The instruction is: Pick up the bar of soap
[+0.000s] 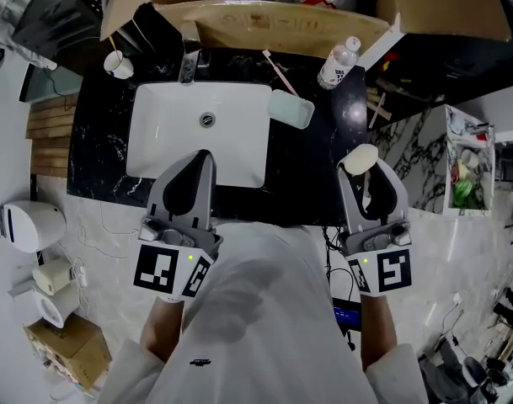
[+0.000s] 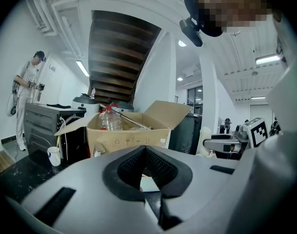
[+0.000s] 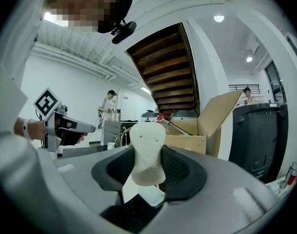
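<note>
Two grippers are held low over a black marbled worktop [image 1: 104, 141] into which a white sink [image 1: 176, 133] is set. The right gripper [image 1: 363, 168] is seen in the head view at about 4 o'clock from the sink, above the worktop's near right part. Its jaws are closed on the bar of soap [image 1: 360, 157], a pale cream oval gripped by its lower half so that the upper half stands clear of the jaw tips. In the right gripper view the bar is shown upright between the two dark pads, lifted off the worktop. The left gripper [image 1: 204, 154] is held over the near rim of the sink at about 6 o'clock from the drain. Its jaws are brought together at the tips and nothing is held between them. A pale green soap dish [image 1: 291, 108] is placed at 2 o'clock from the drain, touching the sink's right edge. A pink toothbrush [image 1: 279, 72] is laid just beyond it, and a clear bottle [image 1: 338, 64] is stood at 1 o'clock. An open cardboard box [image 1: 290, 23] is set along the far side at 12 o'clock, and a white cup [image 1: 117, 63] is found at 10 o'clock.
</note>
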### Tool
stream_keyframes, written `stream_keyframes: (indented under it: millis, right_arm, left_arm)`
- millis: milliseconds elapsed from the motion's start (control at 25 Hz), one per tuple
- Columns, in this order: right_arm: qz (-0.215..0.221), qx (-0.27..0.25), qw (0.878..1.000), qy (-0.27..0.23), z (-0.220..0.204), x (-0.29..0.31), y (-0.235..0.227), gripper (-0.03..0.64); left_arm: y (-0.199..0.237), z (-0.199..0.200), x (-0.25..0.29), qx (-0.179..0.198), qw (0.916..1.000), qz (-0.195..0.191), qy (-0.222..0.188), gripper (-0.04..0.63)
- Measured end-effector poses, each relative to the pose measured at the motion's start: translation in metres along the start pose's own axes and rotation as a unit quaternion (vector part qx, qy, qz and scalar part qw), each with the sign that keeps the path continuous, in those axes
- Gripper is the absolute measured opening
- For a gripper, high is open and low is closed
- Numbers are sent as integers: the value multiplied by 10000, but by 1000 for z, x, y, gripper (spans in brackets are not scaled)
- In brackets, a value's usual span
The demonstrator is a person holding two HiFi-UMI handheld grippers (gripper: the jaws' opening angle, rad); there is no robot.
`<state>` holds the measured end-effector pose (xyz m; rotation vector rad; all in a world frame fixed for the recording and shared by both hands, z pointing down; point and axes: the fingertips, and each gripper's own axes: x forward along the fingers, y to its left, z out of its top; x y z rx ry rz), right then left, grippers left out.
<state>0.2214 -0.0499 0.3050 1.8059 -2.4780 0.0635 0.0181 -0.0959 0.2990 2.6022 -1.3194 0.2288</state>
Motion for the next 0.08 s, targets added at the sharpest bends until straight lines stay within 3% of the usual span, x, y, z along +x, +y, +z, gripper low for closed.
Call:
stream_keyframes:
  millis: [80]
  right_arm:
    - [3,-24,10000,20,-1,-1,-2,186]
  left_arm:
    - [-2,-1,0,-5,10000,2,-8,0]
